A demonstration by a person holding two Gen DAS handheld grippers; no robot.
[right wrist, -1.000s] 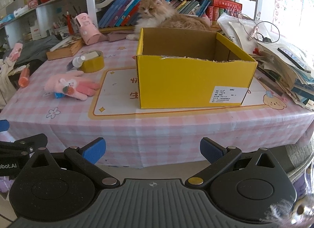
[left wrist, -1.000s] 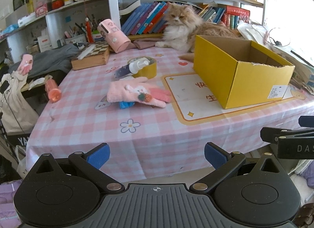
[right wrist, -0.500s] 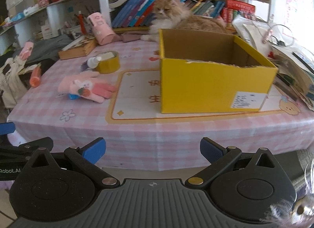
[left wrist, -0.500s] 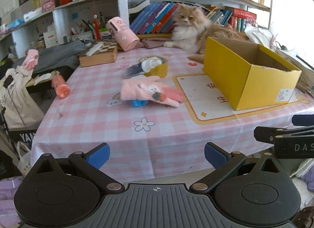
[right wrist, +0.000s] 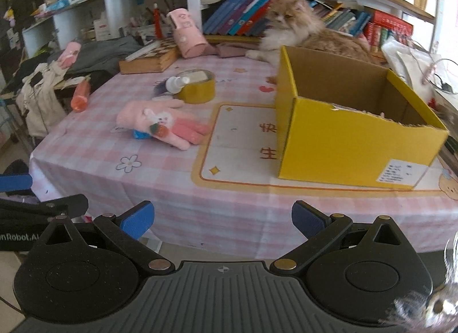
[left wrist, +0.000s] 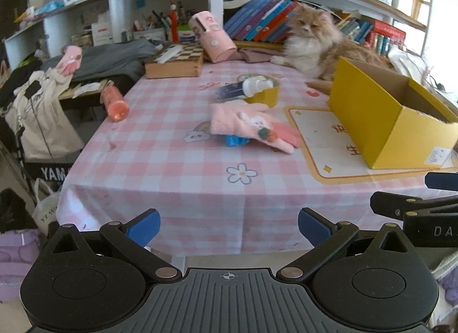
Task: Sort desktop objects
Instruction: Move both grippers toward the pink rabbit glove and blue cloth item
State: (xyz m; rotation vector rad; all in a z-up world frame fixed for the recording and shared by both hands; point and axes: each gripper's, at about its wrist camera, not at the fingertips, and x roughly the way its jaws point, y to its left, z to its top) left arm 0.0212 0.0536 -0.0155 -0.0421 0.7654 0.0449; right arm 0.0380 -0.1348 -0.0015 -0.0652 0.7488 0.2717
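A pink rabbit glove (left wrist: 252,126) (right wrist: 160,124) lies mid-table over a small blue thing (left wrist: 236,140). Behind it a yellow tape roll (left wrist: 264,94) (right wrist: 199,86) carries a small spray bottle (left wrist: 243,89) (right wrist: 177,83). An open yellow box (left wrist: 392,115) (right wrist: 352,126) stands on the right of the pink checked table (left wrist: 171,161); the part of its inside I see holds nothing. An orange bottle (left wrist: 114,102) (right wrist: 80,95) lies at the left edge. My left gripper (left wrist: 228,225) and right gripper (right wrist: 221,218) both hang open before the table's near edge, holding nothing.
A long-haired cat (left wrist: 317,43) (right wrist: 303,31) lies behind the box. A wooden chessboard box (left wrist: 174,63), a pink pencil case (left wrist: 213,38), shelves of books (right wrist: 237,15) and clothes at the left (left wrist: 43,104) crowd the back. Papers and cables (right wrist: 415,61) lie right of the box.
Both grippers have turned left and drawn a little closer to the table, so the glove and box sit further right in view. Both stay open.
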